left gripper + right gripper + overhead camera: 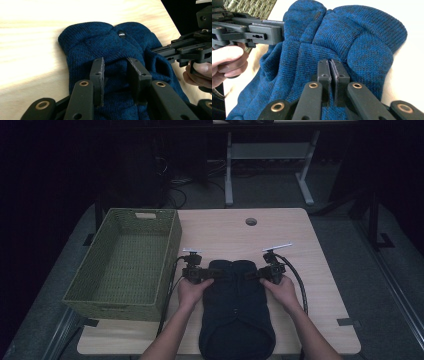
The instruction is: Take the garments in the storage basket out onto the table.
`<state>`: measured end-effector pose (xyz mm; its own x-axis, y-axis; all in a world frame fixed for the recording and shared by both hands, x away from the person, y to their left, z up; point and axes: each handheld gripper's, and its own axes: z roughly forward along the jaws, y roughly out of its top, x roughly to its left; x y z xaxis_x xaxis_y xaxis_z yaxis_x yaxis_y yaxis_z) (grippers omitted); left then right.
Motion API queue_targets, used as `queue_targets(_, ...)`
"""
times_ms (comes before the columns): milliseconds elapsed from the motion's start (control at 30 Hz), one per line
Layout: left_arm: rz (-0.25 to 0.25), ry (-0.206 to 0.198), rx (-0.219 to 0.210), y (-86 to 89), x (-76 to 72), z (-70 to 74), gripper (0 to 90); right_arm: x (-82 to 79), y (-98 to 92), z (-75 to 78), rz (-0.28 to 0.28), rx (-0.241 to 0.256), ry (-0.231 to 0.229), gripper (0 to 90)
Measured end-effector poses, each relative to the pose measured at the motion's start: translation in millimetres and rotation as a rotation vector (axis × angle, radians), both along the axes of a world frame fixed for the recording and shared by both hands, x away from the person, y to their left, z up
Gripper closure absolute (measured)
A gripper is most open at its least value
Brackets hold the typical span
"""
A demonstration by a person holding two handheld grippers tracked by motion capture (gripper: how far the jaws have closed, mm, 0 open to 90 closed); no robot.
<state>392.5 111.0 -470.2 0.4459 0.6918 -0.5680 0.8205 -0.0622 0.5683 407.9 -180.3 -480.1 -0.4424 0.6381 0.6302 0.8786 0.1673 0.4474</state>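
Beside green woven basket (122, 265), right gripper (333, 65) pinched folded navy knitted sweater (236, 310); left gripper (116, 67) gaped, needing closure before lift.

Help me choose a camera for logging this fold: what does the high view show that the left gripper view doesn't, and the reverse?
High view: the green woven basket left of the garment, the whole wooden table with its round hole, and both forearms.

Left gripper view: the left gripper close up, its jaws open with knit between them, and a dark button near the garment's top.

Both: the dark blue knit garment lying flat on the table, and the right gripper reaching to its far side.
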Motion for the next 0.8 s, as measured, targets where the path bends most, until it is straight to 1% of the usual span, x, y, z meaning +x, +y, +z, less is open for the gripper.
queue_targets(67, -0.010, 0.002, -0.006, -2.8, -3.4, -0.4, 67.5, -4.9, -3.1, -0.3, 0.000, -0.001, -0.006, 86.0)
queue_targets(167, -0.028, 0.001, -0.009, -7.7, -7.3, -0.8, 67.5, -11.1, -9.1, 0.5, 0.010, -0.007, 0.005, 85.1)
queue_targets(233, -0.040, -0.002, -0.008, -12.2, -9.8, -0.7, 67.6, -14.3, -12.7, 3.0, 0.023, -0.021, 0.008, 82.4)
queue_targets(300, -0.054, -0.005, -0.006, -16.5, -12.0, -0.2, 67.5, -17.7, -16.3, 7.2, 0.032, -0.027, 0.012, 77.6)
queue_targets(400, -0.070, -0.004, -0.009, -16.7, -12.4, 2.9, 66.8, -22.2, -23.5, 15.9, 0.027, -0.010, -0.007, 75.3)
queue_targets(467, -0.065, -0.016, -0.010, -14.4, -11.7, 7.5, 66.1, -22.9, -29.6, 23.2, 0.008, 0.004, -0.039, 73.6)
queue_targets(567, -0.039, -0.031, -0.018, -8.7, -8.9, 14.2, 65.6, -19.4, -34.3, 28.8, -0.026, 0.017, -0.063, 73.0)
queue_targets(600, -0.034, -0.032, -0.015, -7.3, -7.6, 15.1, 65.6, -17.8, -35.2, 28.7, -0.039, 0.019, -0.070, 73.0)
queue_targets(633, -0.034, -0.030, -0.009, -6.4, -6.3, 15.4, 65.6, -15.8, -35.0, 26.8, -0.046, 0.021, -0.066, 73.0)
queue_targets(700, -0.027, -0.026, -0.006, -5.0, -4.1, 14.6, 65.5, -12.2, -33.5, 21.0, -0.050, 0.011, -0.051, 73.5)
queue_targets(767, -0.023, -0.015, -0.003, -4.1, -2.4, 12.3, 65.6, -7.8, -33.1, 11.8, -0.063, 0.016, -0.031, 76.0)
queue_targets(800, -0.022, -0.010, -0.001, -3.5, -1.7, 10.9, 65.6, -7.1, -33.3, 9.7, -0.069, 0.017, -0.025, 77.3)
